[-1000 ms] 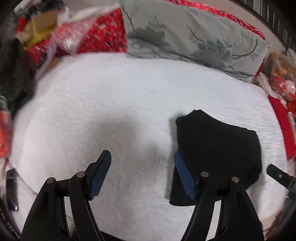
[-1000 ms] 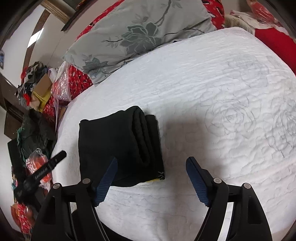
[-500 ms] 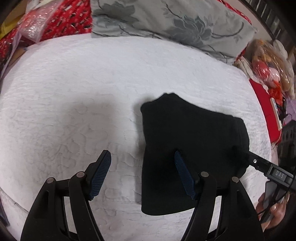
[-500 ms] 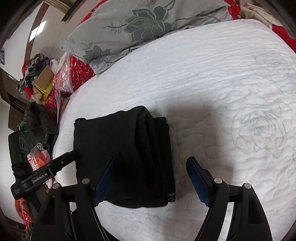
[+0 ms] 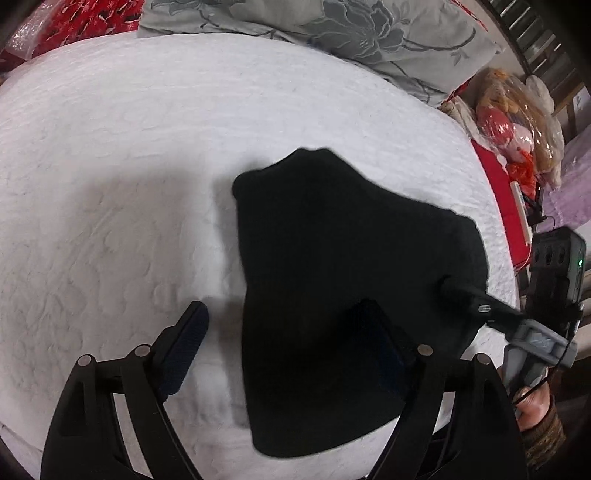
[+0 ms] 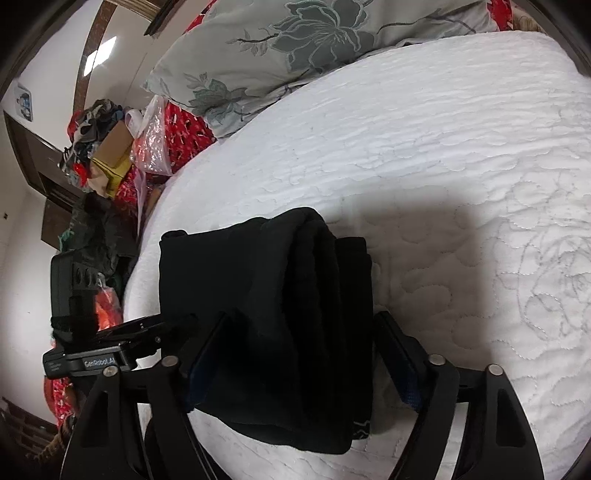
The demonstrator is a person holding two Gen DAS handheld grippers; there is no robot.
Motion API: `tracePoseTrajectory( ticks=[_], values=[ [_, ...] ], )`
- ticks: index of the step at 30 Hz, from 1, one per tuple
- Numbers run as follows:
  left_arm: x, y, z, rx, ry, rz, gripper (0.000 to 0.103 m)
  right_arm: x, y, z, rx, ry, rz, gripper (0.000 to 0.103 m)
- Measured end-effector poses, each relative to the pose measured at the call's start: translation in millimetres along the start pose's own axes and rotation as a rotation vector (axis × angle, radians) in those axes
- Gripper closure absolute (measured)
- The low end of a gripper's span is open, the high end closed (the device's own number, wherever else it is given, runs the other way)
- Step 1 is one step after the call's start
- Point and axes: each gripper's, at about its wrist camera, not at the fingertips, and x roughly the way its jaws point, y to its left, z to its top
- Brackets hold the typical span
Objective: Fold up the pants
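The black pants (image 5: 343,266) lie folded in a thick stack on the white quilted bed; in the right wrist view (image 6: 273,317) the layered fold edges face me. My left gripper (image 5: 284,343) is open, its left finger over bare quilt and its right finger over the pants. My right gripper (image 6: 299,354) is open, with the stack's near end between its fingers. The right gripper's fingertip (image 5: 461,295) rests at the stack's right edge in the left wrist view. The left gripper (image 6: 147,328) touches the stack's left edge in the right wrist view.
A grey flowered pillow (image 5: 332,29) lies at the bed's head, also in the right wrist view (image 6: 295,40). Red bedding and bagged toys (image 5: 517,122) sit beyond the right side. Boxes, bags and clothes (image 6: 107,155) pile up left of the bed.
Both grippers have moved in toward the folded pants. The stack now sits between the right gripper's fingers and under the left gripper's right finger. Both stay open.
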Motion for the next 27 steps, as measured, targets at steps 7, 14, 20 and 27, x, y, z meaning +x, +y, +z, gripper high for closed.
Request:
tracePoseTrajectory(
  ticks=[7,14,20,27],
  values=[
    [-12.9,0.9,-1.8,-0.069,-0.039,-0.096,0.070,-4.9,1.6,-2.4,0.027,-0.013,-0.007,0.068],
    [-40.2,27.8,2.1,-0.145,-0.077,-0.151,0.076,-14.5,29.6,1.3,0.018,-0.037,0.056,0.073],
    [-69.2,76.2,30.6,-0.237,-0.157,-0.133,0.076,18.7,70.8,28.9,0.019,-0.009,0.118,0.073],
    [-78.0,136.8,63.8,-0.268,-0.179,0.036,0.075,87.0,128.6,62.5,-0.013,0.005,0.147,0.073]
  ],
)
